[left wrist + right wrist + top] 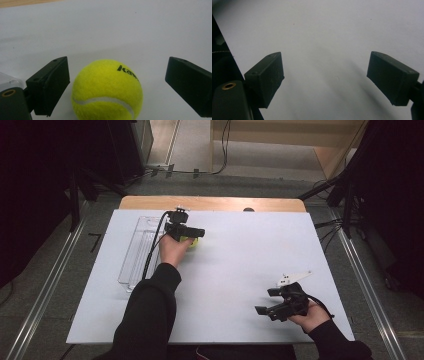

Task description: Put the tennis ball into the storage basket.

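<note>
high: above, looking down on table [225, 285] | gripper views: close, low | shared: white tabletop

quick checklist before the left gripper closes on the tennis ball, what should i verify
1. Left gripper open wide enough: ok, gaps on both sides.
2. Tennis ball centred between the jaws: roughly ok, slightly nearer one jaw.
3. Ball resting on the white table: ok.
4. Clear plastic tray out of the jaws' path: ok, it lies beside the hand.
5. Right gripper out of the way: ok, open, far off.
6. Jaw depth past ball's middle: cannot tell.
</note>
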A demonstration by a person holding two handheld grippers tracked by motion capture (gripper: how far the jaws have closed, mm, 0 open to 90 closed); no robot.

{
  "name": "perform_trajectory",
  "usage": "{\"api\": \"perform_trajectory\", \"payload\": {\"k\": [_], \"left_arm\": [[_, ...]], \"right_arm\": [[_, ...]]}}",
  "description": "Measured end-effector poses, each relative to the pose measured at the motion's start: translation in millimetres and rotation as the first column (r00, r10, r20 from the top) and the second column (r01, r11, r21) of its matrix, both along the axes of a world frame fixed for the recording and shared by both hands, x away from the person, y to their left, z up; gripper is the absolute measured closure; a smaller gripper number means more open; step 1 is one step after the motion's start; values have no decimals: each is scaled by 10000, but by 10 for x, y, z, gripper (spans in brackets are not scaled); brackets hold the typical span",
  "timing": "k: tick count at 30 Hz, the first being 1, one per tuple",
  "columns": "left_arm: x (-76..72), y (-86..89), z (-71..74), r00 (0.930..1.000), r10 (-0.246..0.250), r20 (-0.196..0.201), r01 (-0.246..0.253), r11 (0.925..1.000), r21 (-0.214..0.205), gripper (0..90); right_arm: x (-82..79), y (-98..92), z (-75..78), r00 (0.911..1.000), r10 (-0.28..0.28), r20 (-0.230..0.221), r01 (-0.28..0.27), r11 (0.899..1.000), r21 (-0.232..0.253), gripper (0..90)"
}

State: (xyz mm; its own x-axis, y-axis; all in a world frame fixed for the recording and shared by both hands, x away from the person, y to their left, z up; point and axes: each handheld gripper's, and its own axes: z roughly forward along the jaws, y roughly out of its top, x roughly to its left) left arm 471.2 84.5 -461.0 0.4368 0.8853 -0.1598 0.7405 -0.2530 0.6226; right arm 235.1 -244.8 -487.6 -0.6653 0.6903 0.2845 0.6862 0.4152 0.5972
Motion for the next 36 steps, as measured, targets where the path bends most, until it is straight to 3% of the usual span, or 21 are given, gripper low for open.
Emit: {"api": "perform_trajectory", "payload": {"k": [3,11,15,21,26,36], "left_arm": [[-2,-21,-22,10000,12,-39,-11,9998,194,60],[5,-49,-52,9995,267,-173,-265,9996,86,88],[7,-72,-81,9993,314,-186,-308,9991,308,89],[15,-90,-129,9979,593,-270,-576,9965,611,155],[15,-67,-162,9969,784,-119,-769,9925,946,240],[9,-61,-153,9963,844,-148,-827,9925,899,275]], "right_arm": [[-2,1,-1,10000,19,12,-19,10000,-11,120],[0,5,-2,10000,62,9,-62,10000,-5,120],[0,7,-2,10000,80,-2,-80,10000,7,120],[2,7,-3,10000,70,-8,-70,10000,0,120],[2,5,-4,10000,76,-11,-76,10000,2,120],[3,-1,-2,10000,50,-14,-50,10000,16,120]]}}
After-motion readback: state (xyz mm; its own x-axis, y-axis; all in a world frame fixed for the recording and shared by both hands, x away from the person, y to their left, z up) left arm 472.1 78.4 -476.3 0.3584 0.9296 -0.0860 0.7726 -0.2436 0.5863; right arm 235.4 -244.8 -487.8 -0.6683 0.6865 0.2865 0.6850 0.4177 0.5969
